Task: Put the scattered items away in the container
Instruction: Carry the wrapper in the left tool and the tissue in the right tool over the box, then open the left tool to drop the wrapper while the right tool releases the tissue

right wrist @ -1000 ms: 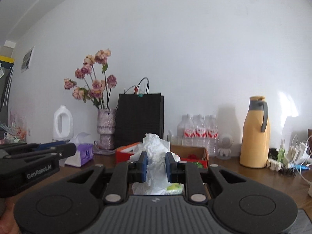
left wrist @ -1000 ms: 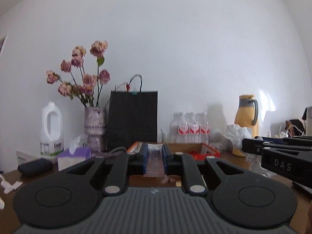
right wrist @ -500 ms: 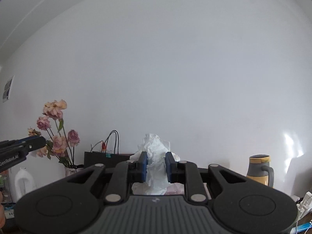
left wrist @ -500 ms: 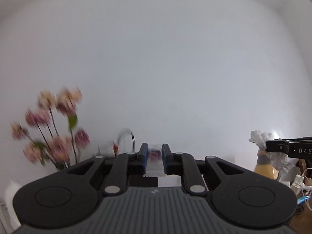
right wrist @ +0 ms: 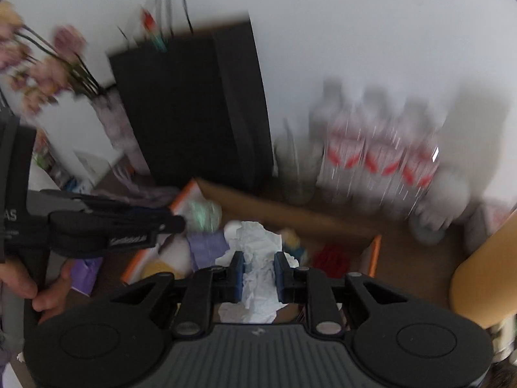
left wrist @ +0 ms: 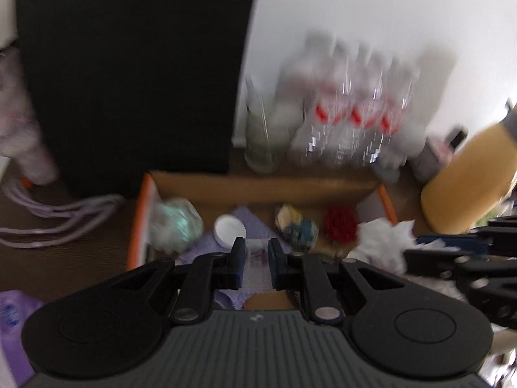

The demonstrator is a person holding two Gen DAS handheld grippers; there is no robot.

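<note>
A cardboard box with orange flaps lies open below both grippers; it also shows in the right wrist view as the box. My left gripper is shut on a small clear packet with a dark print, held over the box. My right gripper is shut on a crumpled white tissue, also above the box. Inside lie a pale green wad, a white cap, a purple cloth, a blue-yellow ball and a red pompom. Both views are blurred.
A black paper bag stands behind the box on the left, with water bottles and a yellow jug to the right. A vase of dried flowers and white cables lie left. A hand holds the left gripper.
Both grippers swung up toward the wall, then tipped steeply down and forward; they now point into the box. Each keeps its grip: packet on the left, tissue on the right.
</note>
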